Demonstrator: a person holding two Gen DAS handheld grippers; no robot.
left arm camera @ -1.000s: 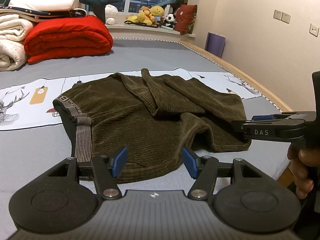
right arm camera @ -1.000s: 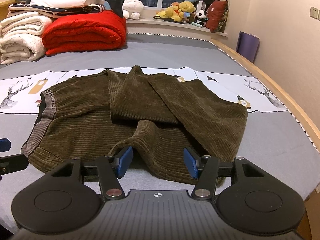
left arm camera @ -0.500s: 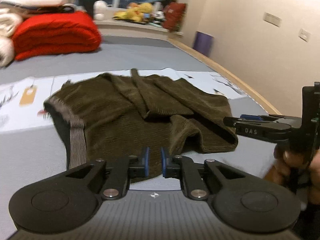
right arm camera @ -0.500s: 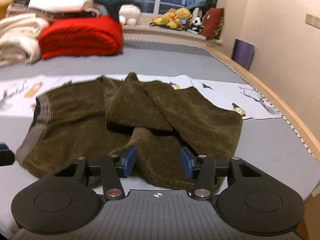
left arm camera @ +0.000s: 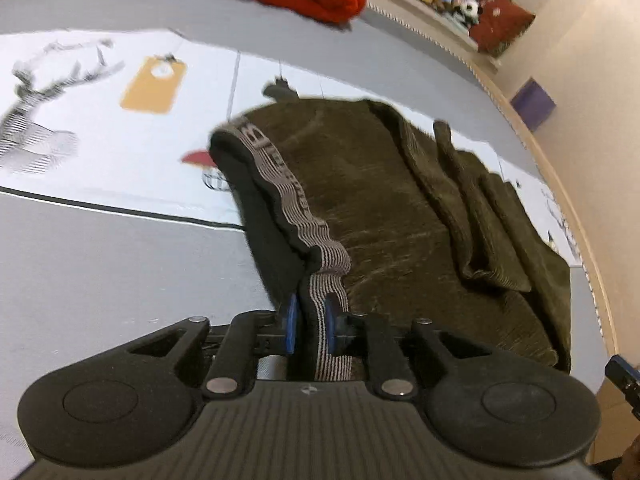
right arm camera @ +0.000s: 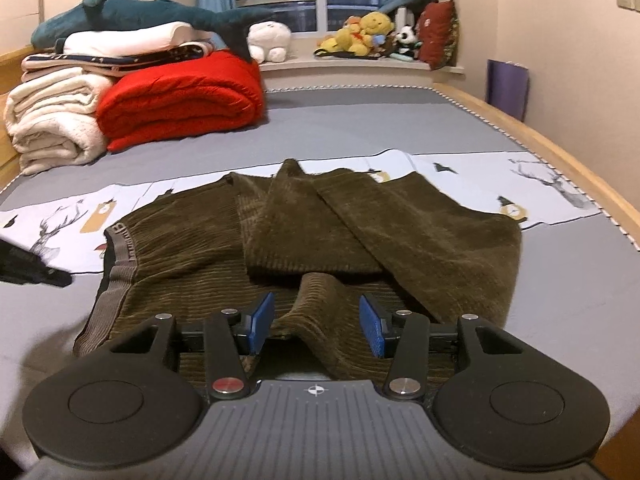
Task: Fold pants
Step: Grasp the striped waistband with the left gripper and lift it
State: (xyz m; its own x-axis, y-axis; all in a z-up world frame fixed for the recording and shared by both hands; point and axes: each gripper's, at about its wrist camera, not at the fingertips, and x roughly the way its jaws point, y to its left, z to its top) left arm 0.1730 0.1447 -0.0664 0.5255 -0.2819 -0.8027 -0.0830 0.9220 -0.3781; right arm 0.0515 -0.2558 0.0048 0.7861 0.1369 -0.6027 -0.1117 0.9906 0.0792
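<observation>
Olive corduroy pants (right arm camera: pixel 400 224) lie partly folded on the bed, legs laid over the body. Their grey striped waistband (left arm camera: pixel 280 196) is at the left end, also seen in the right wrist view (right arm camera: pixel 120 276). My left gripper (left arm camera: pixel 310 322) has the near end of the waistband between its blue pads. Its jaws are opening, but the pads still touch the band on both sides. My right gripper (right arm camera: pixel 316 324) stands open at the near hem. A raised ridge of fabric (right arm camera: pixel 320 300) sits between its pads without touching them.
A red quilt (right arm camera: pixel 180 108), rolled white blankets (right arm camera: pixel 52 128) and a plush shark (right arm camera: pixel 140 12) are stacked at the far left. Plush toys (right arm camera: pixel 360 32) line the window sill. The wooden bed edge (right arm camera: pixel 560 168) runs along the right. The left gripper (right arm camera: pixel 24 268) shows dark at the left.
My left gripper swung left from the middle hem to the waistband end, shutting empty on the way; the band is now between its pads. The right gripper narrowed slightly and stayed.
</observation>
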